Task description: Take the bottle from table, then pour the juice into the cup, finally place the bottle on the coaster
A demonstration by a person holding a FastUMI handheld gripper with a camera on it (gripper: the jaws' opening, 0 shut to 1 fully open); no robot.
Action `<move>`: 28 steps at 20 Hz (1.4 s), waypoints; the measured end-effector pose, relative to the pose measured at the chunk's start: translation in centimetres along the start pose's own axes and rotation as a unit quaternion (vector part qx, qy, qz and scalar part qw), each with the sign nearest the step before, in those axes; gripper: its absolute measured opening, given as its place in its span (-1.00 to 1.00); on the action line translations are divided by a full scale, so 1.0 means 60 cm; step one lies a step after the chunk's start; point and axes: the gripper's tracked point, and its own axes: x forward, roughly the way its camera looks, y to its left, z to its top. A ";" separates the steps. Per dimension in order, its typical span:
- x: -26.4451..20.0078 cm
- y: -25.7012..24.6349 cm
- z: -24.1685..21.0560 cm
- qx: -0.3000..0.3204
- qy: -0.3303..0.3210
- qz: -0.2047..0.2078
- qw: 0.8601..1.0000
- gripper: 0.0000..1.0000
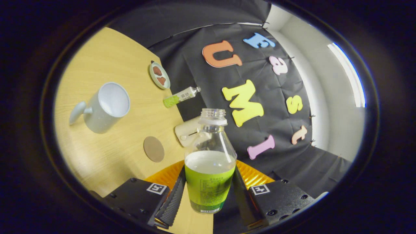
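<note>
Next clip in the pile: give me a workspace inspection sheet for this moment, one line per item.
Surface: light wooden table, tilted in view.
Job's things: bottle, uncapped, part full, held between the fingers; white cup beyond, looks empty; round brown coaster bare, between the cup and the fingers.
Clutter: small dish with brown pieces, a lying tube, a cream-coloured device behind the bottle.
Grippers: gripper shut on the bottle's label.
Cables: nothing seen.
Surroundings: black cloth wall, pale room wall beyond.

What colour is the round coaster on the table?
Brown, plain. The coaster shows best in the gripper view, beside the cup.
</note>
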 end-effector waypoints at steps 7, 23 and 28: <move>0.016 0.010 0.034 -0.089 0.003 0.007 0.996 0.60; 0.022 0.016 0.079 -0.263 -0.006 -0.030 0.964 0.60; 0.022 0.017 0.094 -0.285 -0.013 -0.038 0.958 0.60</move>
